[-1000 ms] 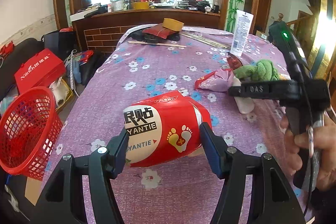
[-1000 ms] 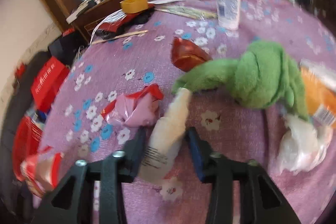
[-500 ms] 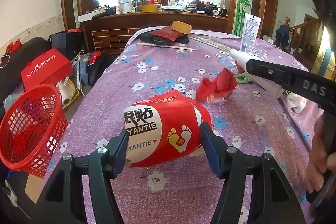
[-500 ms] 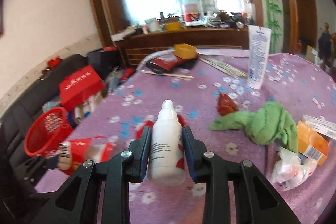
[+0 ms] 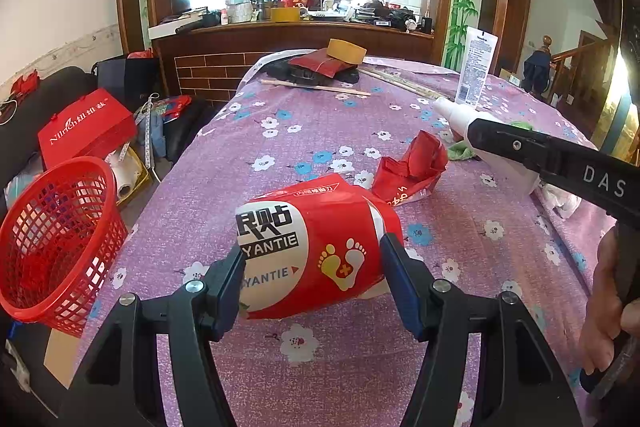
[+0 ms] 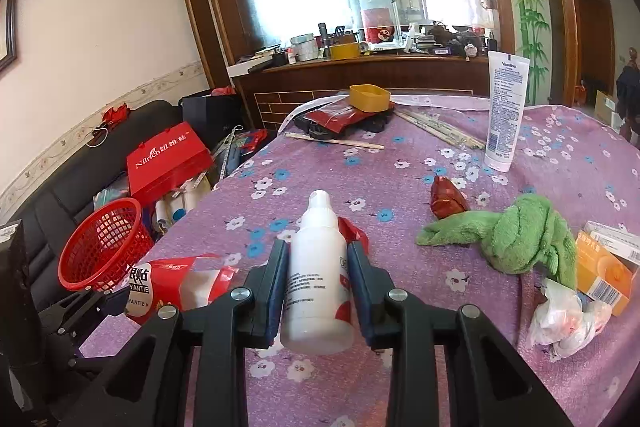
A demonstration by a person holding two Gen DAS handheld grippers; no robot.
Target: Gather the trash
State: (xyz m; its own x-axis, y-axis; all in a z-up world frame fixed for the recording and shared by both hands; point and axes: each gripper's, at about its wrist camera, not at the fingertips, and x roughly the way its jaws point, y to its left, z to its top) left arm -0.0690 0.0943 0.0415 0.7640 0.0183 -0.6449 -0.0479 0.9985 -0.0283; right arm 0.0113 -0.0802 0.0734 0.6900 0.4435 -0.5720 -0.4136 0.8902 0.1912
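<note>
My left gripper point(image 5: 312, 259) is shut on a red-and-white packet point(image 5: 316, 219) with a footprint logo, low over the purple flowered tablecloth point(image 5: 320, 131). The same packet point(image 6: 180, 283) shows at the lower left of the right wrist view. A white spray bottle point(image 6: 320, 227) stands upright between the pads of my right gripper point(image 6: 318, 259), which is shut on it, clear of the table. From the left wrist view, the bottle point(image 5: 460, 115) pokes out past the right gripper's finger point(image 5: 540, 155). A red mesh basket point(image 5: 56, 231) sits off the table's left edge.
On the cloth lie a crumpled red wrapper point(image 5: 412, 167), a green cloth point(image 6: 516, 235), a dark red wrapper point(image 6: 446, 203), crumpled white plastic point(image 6: 560, 319) and an orange box point(image 6: 604, 275). A lotion tube point(image 6: 504, 107) stands behind. A person's hand point(image 5: 608, 307) grips the right handle.
My right gripper closed on the white bottle, lifted it off the cloth beside the green cloth and tipped it upright. The left gripper and its packet have stayed put.
</note>
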